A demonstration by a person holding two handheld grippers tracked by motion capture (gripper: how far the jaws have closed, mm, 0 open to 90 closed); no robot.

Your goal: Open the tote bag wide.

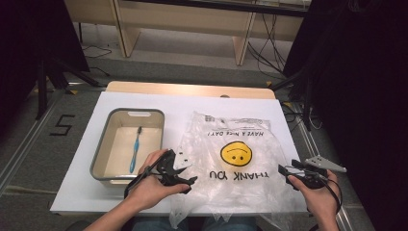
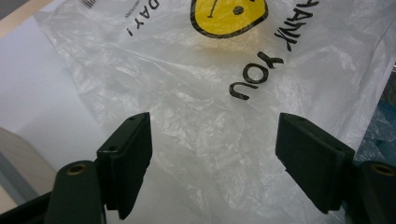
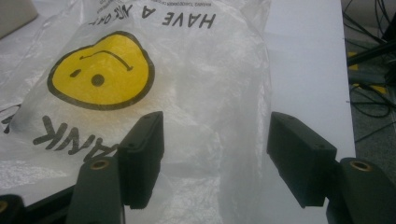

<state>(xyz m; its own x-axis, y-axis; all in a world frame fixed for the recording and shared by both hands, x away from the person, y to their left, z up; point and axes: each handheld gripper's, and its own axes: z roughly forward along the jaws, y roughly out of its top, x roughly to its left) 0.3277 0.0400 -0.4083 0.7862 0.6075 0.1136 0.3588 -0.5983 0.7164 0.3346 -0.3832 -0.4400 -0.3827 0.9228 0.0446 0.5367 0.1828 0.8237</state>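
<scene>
A clear plastic bag (image 1: 231,163) printed with a yellow smiley face and "THANK YOU" lies flat and crumpled on the white table (image 1: 77,192). My left gripper (image 1: 185,168) hovers at the bag's near left edge. Its jaws stand wide apart over the film (image 2: 201,107), gripping nothing, so the left gripper (image 2: 215,154) is open. My right gripper (image 1: 287,167) sits at the bag's near right edge. The right gripper (image 3: 215,154) is open too, with the bag's right edge (image 3: 201,79) lying between the jaws and the pads clear of it.
A grey bin (image 1: 103,144) stands on the left of the table with a blue toothbrush (image 1: 135,149) lying in it. Bare white table runs right of the bag. Cables and black stands lie on the floor past the table's right side.
</scene>
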